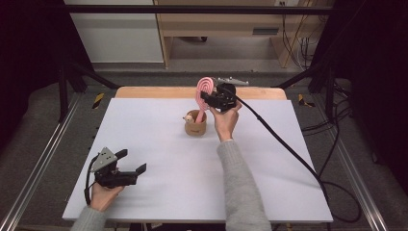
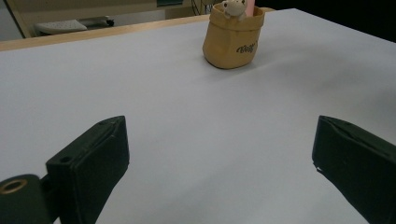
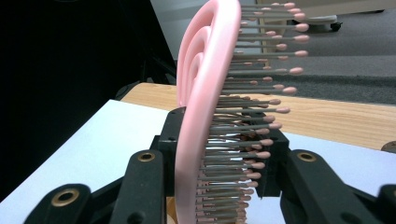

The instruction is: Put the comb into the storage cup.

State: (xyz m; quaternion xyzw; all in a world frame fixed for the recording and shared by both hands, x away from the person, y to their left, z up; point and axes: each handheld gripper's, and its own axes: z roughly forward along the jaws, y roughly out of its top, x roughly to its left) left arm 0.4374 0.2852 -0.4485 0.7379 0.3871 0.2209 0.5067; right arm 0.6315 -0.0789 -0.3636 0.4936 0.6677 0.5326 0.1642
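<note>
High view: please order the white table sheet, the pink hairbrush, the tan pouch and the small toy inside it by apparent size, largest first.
1. white table sheet
2. pink hairbrush, longer than the pouch but thin, so these two are close
3. tan pouch
4. small toy

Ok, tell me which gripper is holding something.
The right gripper, raised over the tan pouch at the far middle of the table: its jaws are shut on the pink brush. The left gripper, near the front left, is open and empty.
</note>
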